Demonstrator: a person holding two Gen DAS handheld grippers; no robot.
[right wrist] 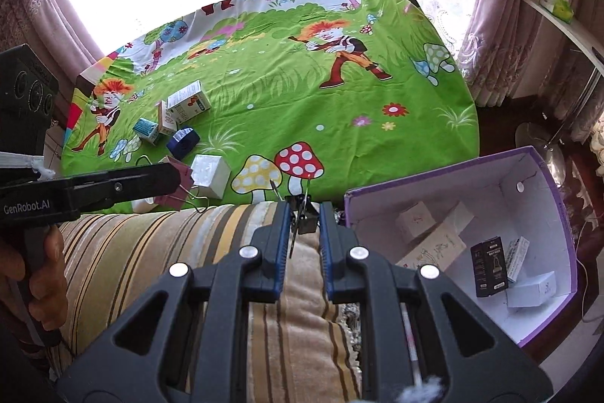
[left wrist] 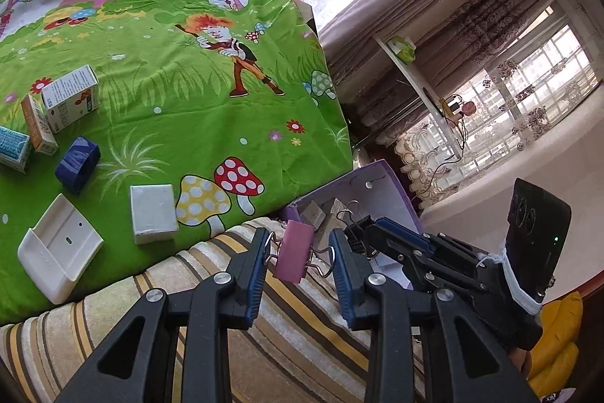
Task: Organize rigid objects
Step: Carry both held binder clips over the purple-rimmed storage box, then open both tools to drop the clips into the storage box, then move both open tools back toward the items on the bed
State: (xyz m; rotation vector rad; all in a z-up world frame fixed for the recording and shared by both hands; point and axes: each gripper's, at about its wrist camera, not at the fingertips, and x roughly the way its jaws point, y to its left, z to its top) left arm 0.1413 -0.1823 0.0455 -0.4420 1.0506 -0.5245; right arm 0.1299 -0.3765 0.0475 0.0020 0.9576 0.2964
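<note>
While the left-wrist view looked over the near edge of the table, the left gripper held a pink binder clip between its blue pads, jaws closed down to the clip's width, wire handles splayed against the fingers. It hung above the striped cushion, just beside the purple box. On the green cloth lay a white box, a white tray near the front edge, a blue box and cartons toward the left edge. The right gripper crossed in front of the purple box, pinching a black clip. From the right-wrist view, the right gripper had its jaws nearly closed on that black clip, near the purple box's left wall, small cartons already inside. Both clips looked light, stiff and springy; I judged the painted body the surer hold, since wire handles could swivel and slip.
</note>
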